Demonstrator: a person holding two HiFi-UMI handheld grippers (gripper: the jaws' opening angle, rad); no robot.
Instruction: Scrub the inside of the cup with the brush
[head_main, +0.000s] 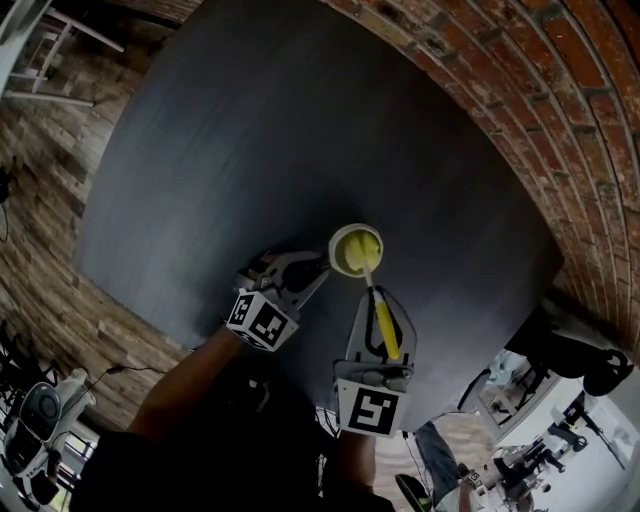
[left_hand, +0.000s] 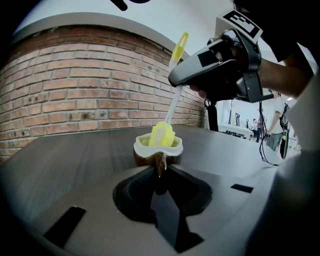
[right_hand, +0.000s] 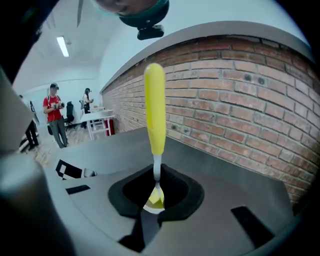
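Observation:
A small brown cup (head_main: 355, 250) with a pale rim stands on the dark round table (head_main: 250, 130). My left gripper (head_main: 322, 272) comes in from the near left and is shut on the cup's near side; in the left gripper view its jaws meet on the cup (left_hand: 158, 149) just under the rim. The brush (head_main: 383, 322) has a yellow handle and a thin pale stem. My right gripper (head_main: 371, 293) is shut on the brush stem (right_hand: 157, 172), the handle standing up behind the jaws. The yellow brush head (left_hand: 162, 134) sits inside the cup, tilted toward the right gripper (left_hand: 220, 67).
A brick wall (head_main: 520, 90) curves round the table's far and right sides. The table's near edge (head_main: 150, 320) drops to a wooden floor (head_main: 50, 230). Desks, chairs and standing people (right_hand: 54, 117) are far off in the room behind.

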